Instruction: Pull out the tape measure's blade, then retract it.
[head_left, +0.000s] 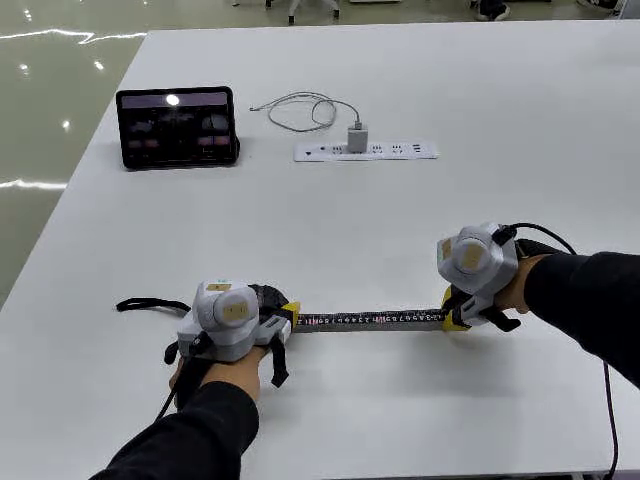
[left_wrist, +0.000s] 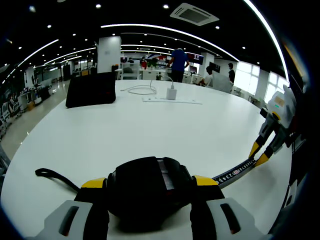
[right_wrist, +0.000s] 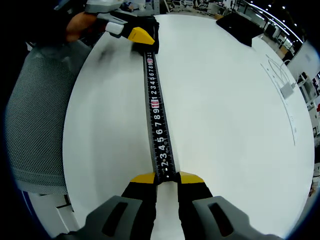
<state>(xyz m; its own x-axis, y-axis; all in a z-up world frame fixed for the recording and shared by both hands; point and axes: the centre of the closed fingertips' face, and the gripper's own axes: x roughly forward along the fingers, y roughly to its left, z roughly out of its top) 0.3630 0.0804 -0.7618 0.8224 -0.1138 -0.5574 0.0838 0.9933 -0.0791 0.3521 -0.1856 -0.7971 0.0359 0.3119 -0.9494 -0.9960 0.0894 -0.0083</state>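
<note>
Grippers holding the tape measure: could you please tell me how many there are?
2. The left gripper clamps the black case; the right gripper, off to the side, pinches the end of the pulled-out blade.

The black tape measure (left_wrist: 147, 192) has its dark numbered blade (right_wrist: 156, 115) drawn out straight.

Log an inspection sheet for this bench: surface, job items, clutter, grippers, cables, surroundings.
Surface: white table.
Job's things: black tape measure case on the table; blade drawn out flat, numbers up.
Clutter: tablet propped up; power strip with a white charger plugged in.
Grippers: left gripper jaws clamp the case; right gripper jaws pinch the blade's end.
Cables: white cable looped by the charger; black strap trailing from the case; black cable at the right gripper.
Surroundings: glossy floor; people standing far behind.
</note>
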